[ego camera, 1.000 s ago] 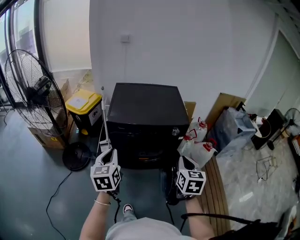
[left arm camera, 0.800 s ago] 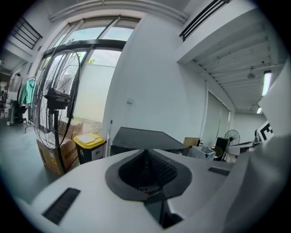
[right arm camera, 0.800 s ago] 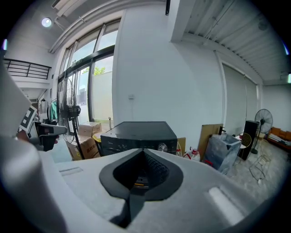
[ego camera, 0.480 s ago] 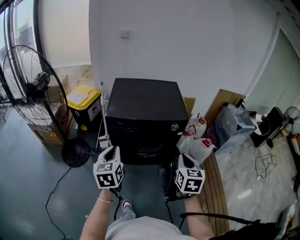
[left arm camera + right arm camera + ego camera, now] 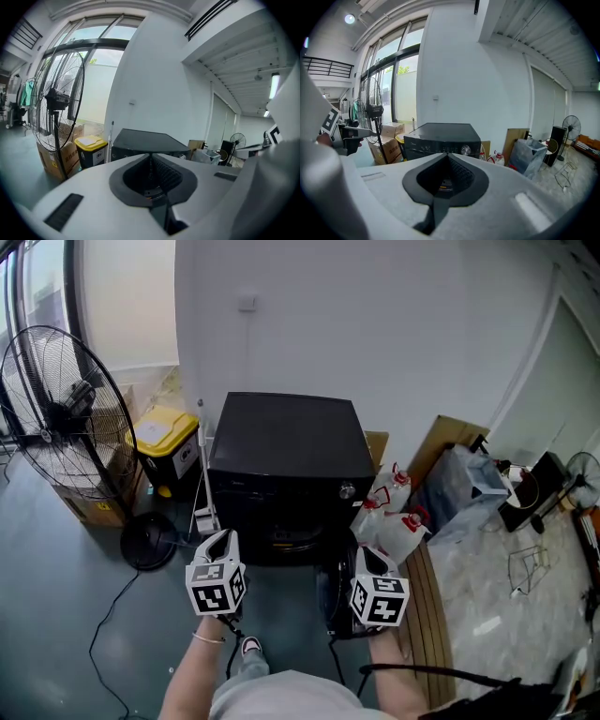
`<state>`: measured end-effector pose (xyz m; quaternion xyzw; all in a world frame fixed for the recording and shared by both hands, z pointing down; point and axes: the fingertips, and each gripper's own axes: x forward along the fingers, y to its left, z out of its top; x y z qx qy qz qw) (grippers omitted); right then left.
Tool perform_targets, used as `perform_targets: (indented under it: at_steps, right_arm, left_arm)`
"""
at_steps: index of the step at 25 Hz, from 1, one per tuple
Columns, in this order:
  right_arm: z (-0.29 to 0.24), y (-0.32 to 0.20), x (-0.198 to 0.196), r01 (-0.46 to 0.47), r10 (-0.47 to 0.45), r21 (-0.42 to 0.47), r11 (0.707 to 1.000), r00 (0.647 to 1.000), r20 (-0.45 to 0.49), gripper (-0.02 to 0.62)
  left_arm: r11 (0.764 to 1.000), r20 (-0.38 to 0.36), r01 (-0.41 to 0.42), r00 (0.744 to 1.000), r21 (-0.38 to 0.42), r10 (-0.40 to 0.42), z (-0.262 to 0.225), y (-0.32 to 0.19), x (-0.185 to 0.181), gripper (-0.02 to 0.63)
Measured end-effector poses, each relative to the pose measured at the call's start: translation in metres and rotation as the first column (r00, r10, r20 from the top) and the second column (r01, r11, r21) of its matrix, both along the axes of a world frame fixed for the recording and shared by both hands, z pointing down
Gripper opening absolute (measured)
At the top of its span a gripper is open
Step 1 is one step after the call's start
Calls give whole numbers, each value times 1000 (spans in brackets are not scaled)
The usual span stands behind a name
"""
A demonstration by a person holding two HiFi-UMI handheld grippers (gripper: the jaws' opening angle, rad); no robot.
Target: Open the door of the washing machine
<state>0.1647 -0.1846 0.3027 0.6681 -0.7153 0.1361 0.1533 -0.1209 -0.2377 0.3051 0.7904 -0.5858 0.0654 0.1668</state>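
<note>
The washing machine (image 5: 281, 451) is a black box. It stands on the floor against the far white wall, between a yellow bin (image 5: 164, 432) on its left and white jugs (image 5: 389, 517) on its right. It has a flat dark top and a round silver knob (image 5: 347, 490) on the right of its front (image 5: 281, 526).

The front looks very dark from above. The gripper views show only its top strip with the buttons. So I cannot tell if the door is shut or open.

The left gripper (image 5: 220, 540) and the right gripper (image 5: 367, 559) are near the front but do not touch it. The jaws of both are pressed together and hold nothing. No gripper is on the door.
</note>
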Motion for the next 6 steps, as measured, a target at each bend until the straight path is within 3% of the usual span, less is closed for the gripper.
perform_targets:
  at_steps: [6]
  right_arm:
    - [-3, -4, 1, 3, -3, -1, 1000, 1000, -1, 5]
  left_arm:
    - [1000, 5, -1, 1000, 3, 1, -4, -3, 2, 14]
